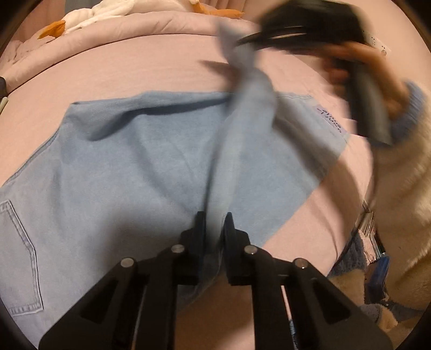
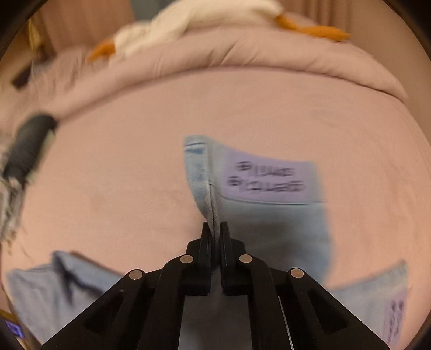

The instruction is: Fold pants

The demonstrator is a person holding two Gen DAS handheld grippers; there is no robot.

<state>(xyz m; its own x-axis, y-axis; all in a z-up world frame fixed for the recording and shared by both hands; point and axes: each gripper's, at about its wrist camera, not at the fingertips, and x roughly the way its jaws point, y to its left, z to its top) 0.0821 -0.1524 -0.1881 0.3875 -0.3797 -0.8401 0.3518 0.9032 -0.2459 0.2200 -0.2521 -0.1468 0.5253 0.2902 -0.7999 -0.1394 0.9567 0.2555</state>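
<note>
Light blue denim pants (image 1: 134, 161) lie spread on a pink bed sheet (image 1: 134, 67), a back pocket (image 1: 18, 258) at the lower left. My left gripper (image 1: 214, 216) is shut on a raised ridge of the denim near the bed's front edge. That ridge runs up to my right gripper (image 1: 243, 43), blurred at the upper right and held by a person's hand (image 1: 350, 62). In the right wrist view my right gripper (image 2: 214, 226) is shut on a doubled edge of the pants (image 2: 282, 228), lifted off the sheet. A purple label (image 2: 269, 175) shows just beyond it.
A rolled pink duvet (image 2: 242, 53) lies across the back of the bed, with a white and orange plush toy (image 2: 188, 18) on it. A cream sleeve with a blue cuff (image 1: 404, 161) fills the right side. A dark blurred shape (image 2: 29, 142) with frayed denim sits at the left.
</note>
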